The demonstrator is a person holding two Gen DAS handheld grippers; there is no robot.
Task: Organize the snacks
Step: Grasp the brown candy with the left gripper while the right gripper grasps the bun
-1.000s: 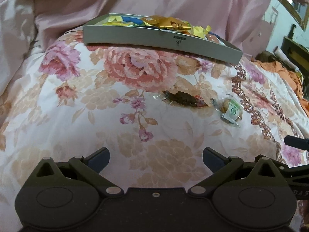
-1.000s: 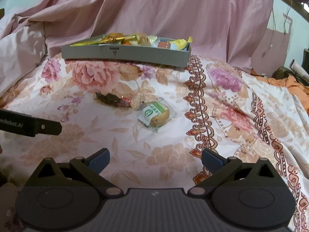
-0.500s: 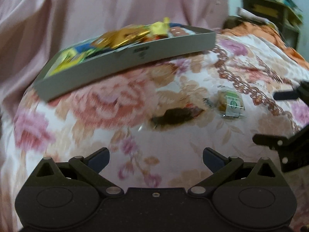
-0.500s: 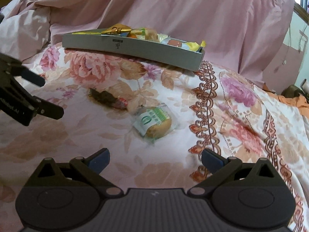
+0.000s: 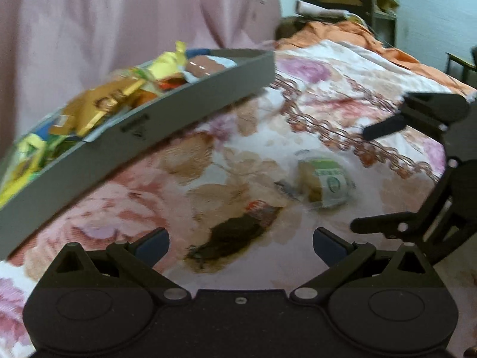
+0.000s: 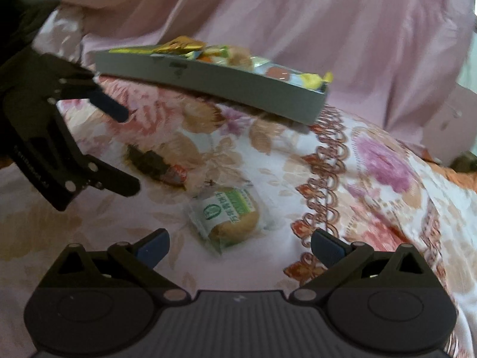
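Right wrist view: green-labelled snack packet (image 6: 228,219), writing unreadable, between spread fingers (image 6: 153,246); left gripper (image 5: 241,243) likewise open.

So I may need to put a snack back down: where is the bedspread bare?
Bare patches: right of the green-labelled pastry past the scroll border, and the near strip before the right gripper. Crowded: the gray tray is heaped, and the dark snack lies beside the pastry, with the left gripper close by.

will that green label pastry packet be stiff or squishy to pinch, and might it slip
The green-label pastry packet looks like loose, glossy film around a soft round cake, so it probably crumples and may slip. It seems light. Lying on the soft floral bedspread, it may sink when pressed.
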